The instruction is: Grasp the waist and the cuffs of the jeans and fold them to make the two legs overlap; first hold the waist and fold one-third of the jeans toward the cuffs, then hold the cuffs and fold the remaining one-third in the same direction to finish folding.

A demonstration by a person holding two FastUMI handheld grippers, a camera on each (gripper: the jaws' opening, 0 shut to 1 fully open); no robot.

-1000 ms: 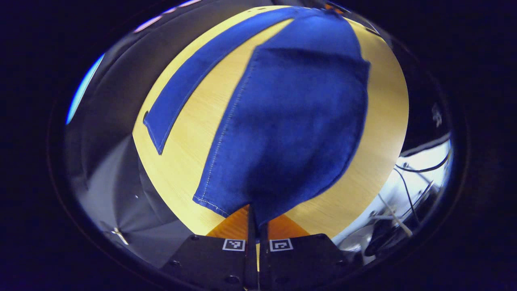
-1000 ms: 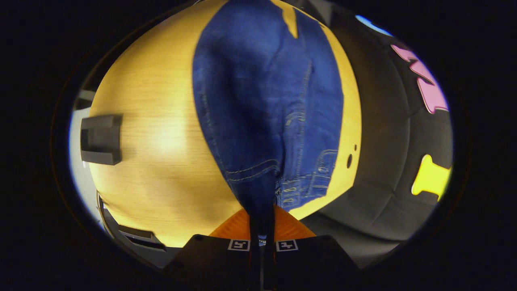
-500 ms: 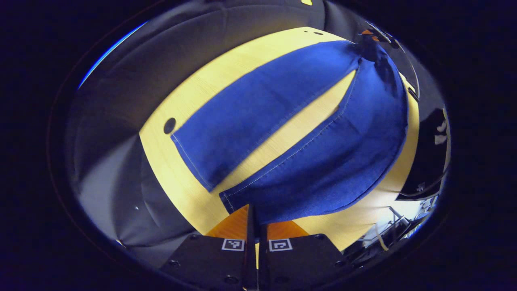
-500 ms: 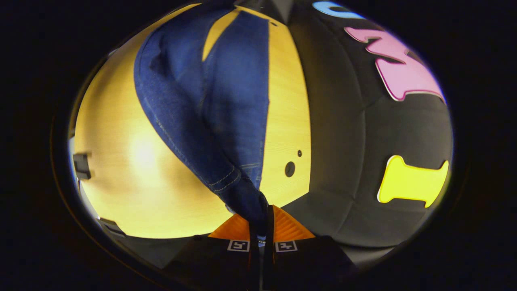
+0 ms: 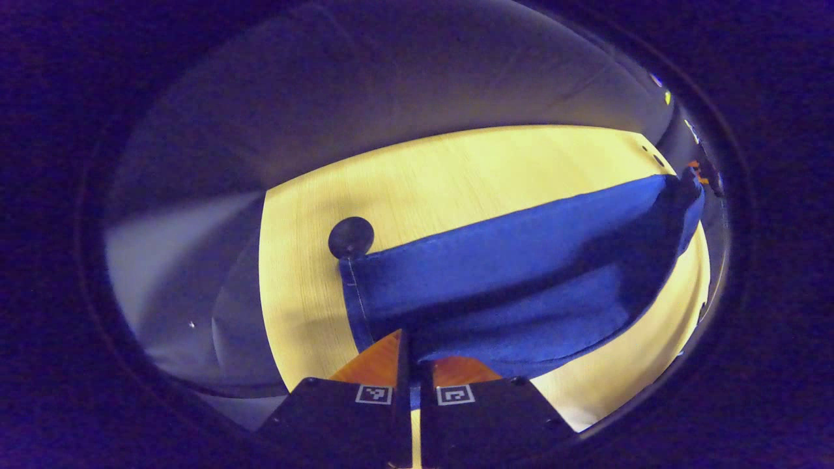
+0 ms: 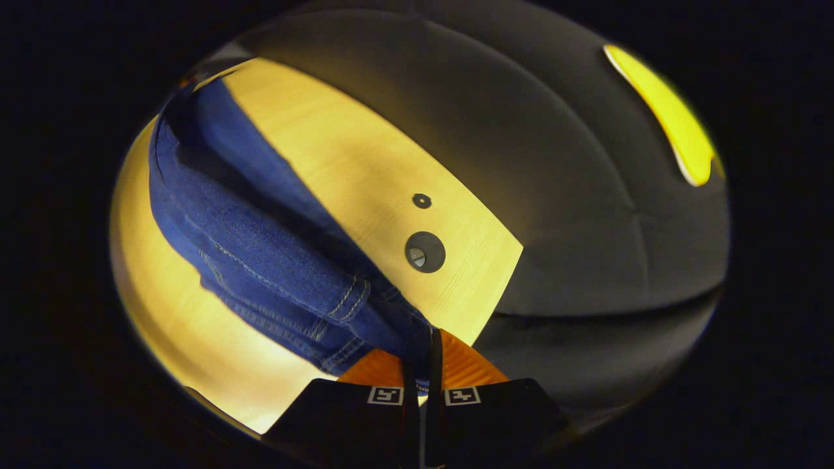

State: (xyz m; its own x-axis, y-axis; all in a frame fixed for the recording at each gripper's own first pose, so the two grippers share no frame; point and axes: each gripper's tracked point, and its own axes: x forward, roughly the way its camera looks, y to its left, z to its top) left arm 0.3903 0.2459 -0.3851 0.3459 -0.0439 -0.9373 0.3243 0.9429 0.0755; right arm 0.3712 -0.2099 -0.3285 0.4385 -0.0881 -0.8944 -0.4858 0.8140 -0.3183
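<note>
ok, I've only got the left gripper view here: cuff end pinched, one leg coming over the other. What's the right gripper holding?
Observer: The right gripper is shut on the waist end of the jeans; belt loops and waistband stitching sit just ahead of its fingers.
Operator: Anything near that end on the table?
Observer: Two round dark holes, a larger one and a small one, lie on the bare wood of the table beside the waist, apart from the denim.
Operator: Is the waist flat yet?
Observer: No. Near the gripper the denim is bunched, with a shadowed gap between the upper layer and the leg underneath.
</note>
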